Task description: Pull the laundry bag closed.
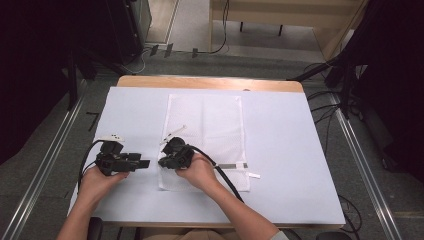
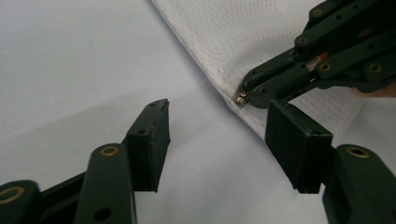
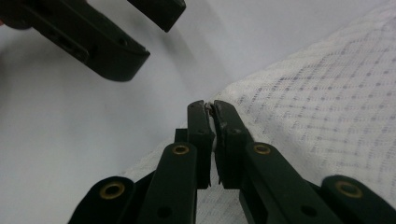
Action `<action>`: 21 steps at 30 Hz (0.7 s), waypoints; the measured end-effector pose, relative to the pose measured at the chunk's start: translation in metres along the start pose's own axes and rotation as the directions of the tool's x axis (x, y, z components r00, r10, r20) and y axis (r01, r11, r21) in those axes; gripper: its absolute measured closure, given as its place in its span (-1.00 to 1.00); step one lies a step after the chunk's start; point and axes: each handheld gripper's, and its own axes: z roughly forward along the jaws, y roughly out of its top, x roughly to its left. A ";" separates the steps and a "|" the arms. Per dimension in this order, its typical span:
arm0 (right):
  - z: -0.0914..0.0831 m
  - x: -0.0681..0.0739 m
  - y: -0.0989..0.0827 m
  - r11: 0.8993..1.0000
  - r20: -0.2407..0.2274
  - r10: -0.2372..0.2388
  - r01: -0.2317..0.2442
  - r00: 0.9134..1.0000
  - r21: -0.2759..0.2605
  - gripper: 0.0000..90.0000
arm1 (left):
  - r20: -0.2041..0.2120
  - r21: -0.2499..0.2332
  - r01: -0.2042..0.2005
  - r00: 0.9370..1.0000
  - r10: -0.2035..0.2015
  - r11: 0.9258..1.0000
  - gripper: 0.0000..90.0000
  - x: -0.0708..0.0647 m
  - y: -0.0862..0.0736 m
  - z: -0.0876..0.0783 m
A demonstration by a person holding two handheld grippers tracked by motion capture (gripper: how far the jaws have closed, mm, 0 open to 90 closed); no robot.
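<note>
A white mesh bag (image 1: 207, 125) lies flat on the white table cover (image 1: 285, 150). My right gripper (image 1: 161, 162) is at the bag's near left edge, with its jaws shut on a small metal pull (image 2: 240, 99) there. In the right gripper view the right gripper (image 3: 211, 109) pinches that edge of the bag (image 3: 327, 107). My left gripper (image 1: 146, 163) rests just left of the bag and points at the right one. It stands open (image 2: 217, 140) with nothing between its pads, a short gap from the right gripper's tips (image 2: 250, 91).
A grey strip (image 1: 234, 166) and a small white tab (image 1: 254, 175) lie at the bag's near right corner. The table's wooden far edge (image 1: 210, 82) shows beyond the cover. Cables and metal rails run along the floor on both sides.
</note>
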 end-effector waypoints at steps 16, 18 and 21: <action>-0.021 0.002 0.007 0.998 -0.008 -0.015 0.015 1.000 -0.059 0.94 | 0.056 0.043 -0.048 0.997 0.045 0.998 0.06 -0.018 0.000 0.010; -0.023 0.002 0.008 0.998 -0.010 -0.015 0.014 1.000 -0.063 0.94 | 0.082 0.084 -0.058 0.995 0.051 0.995 0.07 -0.019 -0.001 0.018; -0.025 0.004 0.008 0.998 -0.012 -0.024 0.023 1.000 -0.062 0.94 | 0.093 0.080 -0.074 0.994 0.066 0.994 0.09 -0.021 0.000 0.020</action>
